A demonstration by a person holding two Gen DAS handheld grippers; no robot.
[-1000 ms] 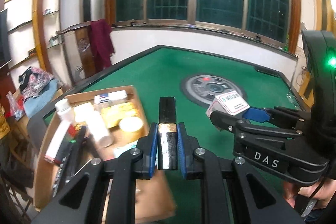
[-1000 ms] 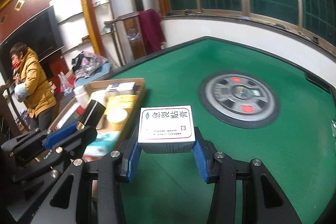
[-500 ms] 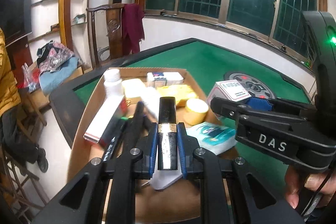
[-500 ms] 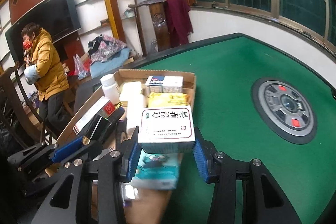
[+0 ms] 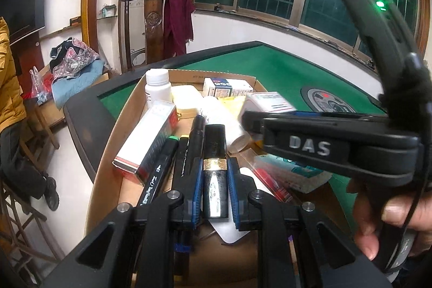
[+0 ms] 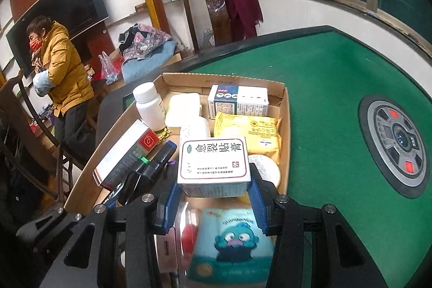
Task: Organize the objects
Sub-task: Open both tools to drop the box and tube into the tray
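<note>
At the far left of the right wrist view, a person in a yellow coat (image 6: pixel 64 66) stands by the wall, away from the green felt counter (image 6: pixel 324 88). A shallow brown cardboard box (image 6: pixel 285 109) sits on the counter near its left edge, and it is full of small things.

At the left side of the box stands a white plastic bottle with a white cap (image 6: pixel 148 105). Next to it, a long white and red carton (image 5: pixel 147 146) lies on its side. Just right of that carton, dark marker pens (image 5: pixel 162 166) lie side by side.

The left gripper (image 5: pixel 214 176) hangs over the box, right beside the pens. Its jaws are squeezed tight on a black lipstick tube with a gold band (image 5: pixel 214 163). The tube points away along the jaws.

Further right, the right gripper (image 6: pixel 214 193) is over the box too. Its jaws hold a white medicine box with a red border and black letters (image 6: pixel 214 161) from both sides, flat side up. Under it lies a light blue pack with a cartoon fish face (image 6: pixel 232 236). Behind it are a yellow snack pack (image 6: pixel 249 132) and a blue and white box (image 6: pixel 237 100).

On the right, a round grey disc with red buttons (image 6: pixel 397 142) is set in the middle of the counter.
</note>
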